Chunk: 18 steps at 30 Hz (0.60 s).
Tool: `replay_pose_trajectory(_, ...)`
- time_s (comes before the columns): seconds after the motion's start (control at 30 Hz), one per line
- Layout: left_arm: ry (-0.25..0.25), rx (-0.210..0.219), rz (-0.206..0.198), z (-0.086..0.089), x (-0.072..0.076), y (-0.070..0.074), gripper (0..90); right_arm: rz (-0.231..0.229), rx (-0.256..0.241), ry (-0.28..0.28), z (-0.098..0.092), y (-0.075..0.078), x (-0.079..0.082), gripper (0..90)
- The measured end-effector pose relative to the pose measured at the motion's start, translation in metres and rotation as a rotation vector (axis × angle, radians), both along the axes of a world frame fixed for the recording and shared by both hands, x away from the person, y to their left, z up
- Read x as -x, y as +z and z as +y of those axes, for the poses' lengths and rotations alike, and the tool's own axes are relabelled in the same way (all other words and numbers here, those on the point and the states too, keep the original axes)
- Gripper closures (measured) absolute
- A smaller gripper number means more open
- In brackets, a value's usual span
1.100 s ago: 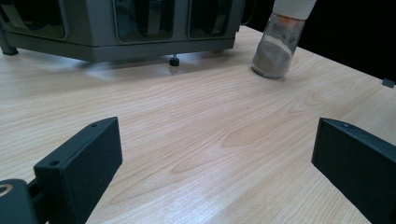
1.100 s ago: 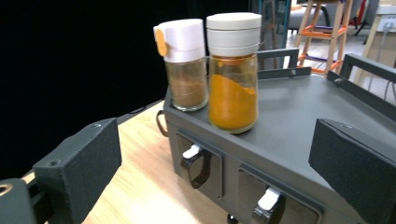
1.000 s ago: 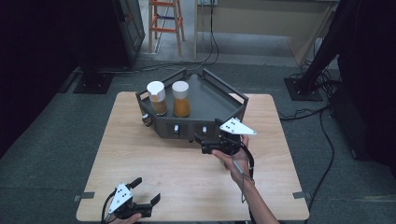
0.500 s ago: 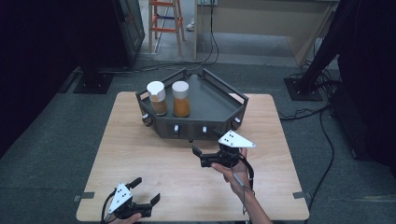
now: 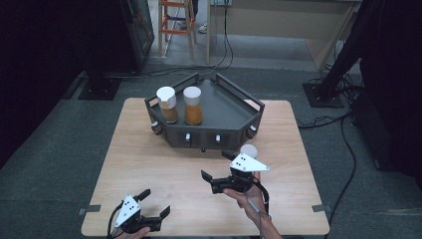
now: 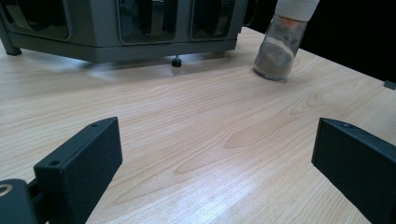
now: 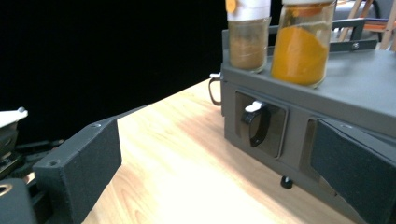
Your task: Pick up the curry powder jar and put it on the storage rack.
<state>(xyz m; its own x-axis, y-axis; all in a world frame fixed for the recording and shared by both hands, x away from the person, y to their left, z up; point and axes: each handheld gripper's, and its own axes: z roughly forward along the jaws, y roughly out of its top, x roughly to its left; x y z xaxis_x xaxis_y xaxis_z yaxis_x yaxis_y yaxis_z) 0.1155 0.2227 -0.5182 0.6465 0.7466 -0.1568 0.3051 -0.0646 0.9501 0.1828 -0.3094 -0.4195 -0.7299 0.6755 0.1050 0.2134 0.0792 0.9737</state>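
While the right gripper (image 5: 213, 175) hangs over the middle of the wooden table (image 5: 129, 149) with its jaws spread and holding nothing, a white-capped spice jar (image 5: 248, 151) stands on the table just beyond it, just beside the front right corner of the dark grey tray (image 5: 234, 107). In the left gripper view that same jar (image 6: 283, 39) is upright, with grey powder in clear glass, a little apart from the tray's foot (image 6: 176, 61).

The left gripper (image 5: 155, 205) rests at the near left edge of the table, jaws also apart and empty, well away from the jar and the tray.

My reading is that the jars are being loaded onto the tray and this is the moment before the third is picked up. The right gripper faces the tray's front wall rather than the jar, so the next move calls for turning it toward the jar, bringing the open jaws around the glass body below the cap, closing, and lifting it over the tray's rim to a free spot beside the others.

Counting: three jars in all. Two stand on the tray's left part, close together: one with brown powder (image 7: 248, 35) and one with orange powder (image 7: 302, 43). One tray, two grippers, one table. An orange stepladder (image 5: 176, 25) stands on the floor beyond.
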Motion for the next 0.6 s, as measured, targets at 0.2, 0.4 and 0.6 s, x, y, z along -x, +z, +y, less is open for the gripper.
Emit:
replay_pose_trajectory(0.2, 0.006, 0.002, 0.001, 0.000, 0.000, 0.000, 1.6, 0.006, 0.004, 0.024, 0.000, -0.010, 0.007, 2.3)
replay_pose_trajectory(0.4, 0.006, 0.003, -0.002, 0.001, 0.000, 0.000, 1.6, 0.016, 0.010, 0.046, 0.003, -0.020, 0.014, 2.3)
replay_pose_trajectory(0.6, 0.007, 0.003, -0.006, 0.001, 0.000, 0.000, 1.6, 0.022, 0.005, 0.062, 0.004, -0.030, 0.017, 2.3)
